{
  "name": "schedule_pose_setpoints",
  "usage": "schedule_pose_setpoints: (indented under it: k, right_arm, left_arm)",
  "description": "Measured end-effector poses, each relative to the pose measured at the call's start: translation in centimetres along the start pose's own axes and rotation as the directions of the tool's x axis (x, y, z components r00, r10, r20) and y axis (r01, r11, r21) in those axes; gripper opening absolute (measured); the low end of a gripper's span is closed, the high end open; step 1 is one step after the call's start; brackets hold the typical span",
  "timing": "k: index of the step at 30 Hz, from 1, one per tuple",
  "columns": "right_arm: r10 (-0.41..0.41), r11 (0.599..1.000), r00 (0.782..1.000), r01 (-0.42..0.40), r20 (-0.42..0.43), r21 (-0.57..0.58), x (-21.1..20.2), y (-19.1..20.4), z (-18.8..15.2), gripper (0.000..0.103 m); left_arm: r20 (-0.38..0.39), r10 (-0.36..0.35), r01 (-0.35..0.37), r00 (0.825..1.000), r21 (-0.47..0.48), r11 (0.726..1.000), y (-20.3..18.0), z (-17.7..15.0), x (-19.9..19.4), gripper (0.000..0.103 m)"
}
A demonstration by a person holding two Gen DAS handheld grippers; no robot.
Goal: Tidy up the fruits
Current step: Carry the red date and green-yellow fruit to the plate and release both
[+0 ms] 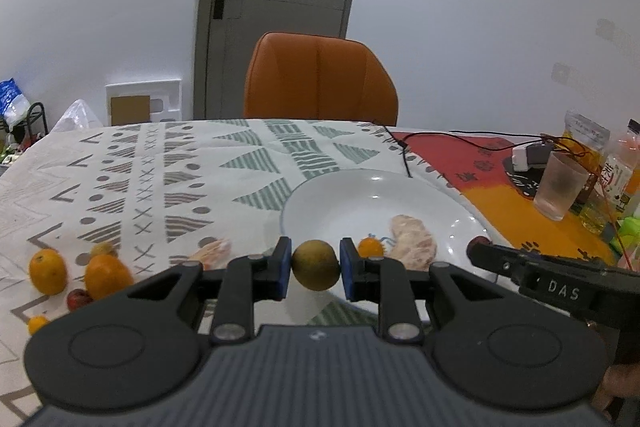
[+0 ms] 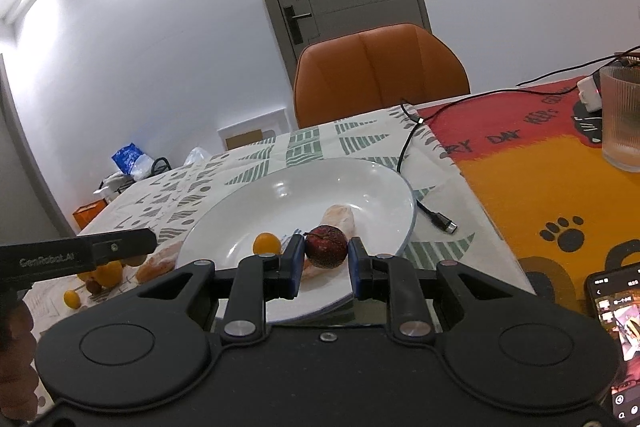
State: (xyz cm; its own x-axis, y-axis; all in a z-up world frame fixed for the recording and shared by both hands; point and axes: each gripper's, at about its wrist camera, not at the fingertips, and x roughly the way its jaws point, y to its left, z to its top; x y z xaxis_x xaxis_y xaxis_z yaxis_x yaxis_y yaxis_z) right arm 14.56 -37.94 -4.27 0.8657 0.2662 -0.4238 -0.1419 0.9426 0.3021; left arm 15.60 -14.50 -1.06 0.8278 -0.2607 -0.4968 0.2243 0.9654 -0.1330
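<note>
My left gripper (image 1: 315, 264) is shut on a round olive-green fruit (image 1: 315, 265), held above the near left rim of the white plate (image 1: 340, 199). My right gripper (image 2: 325, 251) is shut on a dark red fruit (image 2: 326, 246) over the near part of the plate (image 2: 304, 195). On the plate lie a small orange kumquat (image 2: 267, 243) and a pale peeled piece (image 2: 340, 219). Left of the plate on the patterned cloth lie two oranges (image 1: 48, 271) (image 1: 107, 275), a small red fruit (image 1: 78, 299) and small yellow fruits (image 1: 37, 323).
An orange chair (image 1: 320, 83) stands behind the table. A frosted glass (image 1: 560, 185), bottles (image 1: 624, 171), a white charger and black cables (image 2: 432, 211) lie to the right. A phone (image 2: 616, 339) lies at the near right edge.
</note>
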Motion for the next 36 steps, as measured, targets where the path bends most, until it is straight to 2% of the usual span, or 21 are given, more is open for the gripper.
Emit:
schedule_pose_setpoints:
  k: [15, 22, 23, 25, 27, 29, 36]
  right_arm:
    - [0.025, 0.999, 1.000, -0.025, 0.018, 0.020, -0.3, -1.6, -0.1, 0.022]
    - [0.025, 1.000, 1.000, -0.025, 0.013, 0.011, 0.3, -1.6, 0.1, 0.023]
    - [0.023, 1.000, 1.000, -0.023, 0.013, 0.007, 0.4, -1.6, 0.2, 0.023]
    - [0.007, 1.000, 1.000, -0.007, 0.021, 0.001, 0.4, -1.4, 0.1, 0.034]
    - [0.006, 1.000, 1.000, -0.006, 0.022, -0.001, 0.4, -1.3, 0.2, 0.035]
    - [0.017, 1.000, 1.000, -0.017, 0.021, 0.003, 0.4, -1.2, 0.2, 0.035]
    - [0.060, 0.998, 0.998, -0.059, 0.015, -0.034, 0.2, 0.9, 0.2, 0.049]
  left_arm:
    - [-0.023, 0.020, -0.019, 1.000, 0.025, 0.999, -2.1, 0.3, 2.2, 0.024]
    - [-0.053, -0.016, 0.017, 0.998, 0.017, 1.000, -2.6, -0.1, 3.5, 0.024]
    - [-0.053, -0.013, 0.015, 0.999, 0.024, 1.000, -2.7, -0.1, 3.5, 0.027]
    - [-0.057, -0.002, 0.004, 0.998, 0.038, 0.999, -2.8, -0.1, 3.5, 0.028]
    - [-0.054, 0.000, 0.002, 0.999, 0.028, 1.000, -2.4, -0.1, 3.2, 0.029]
    - [-0.049, 0.006, -0.005, 0.999, 0.015, 1.000, -2.0, -0.1, 2.8, 0.035]
    - [-0.005, 0.045, -0.045, 0.999, -0.013, 0.999, -0.3, 0.1, 0.8, 0.056]
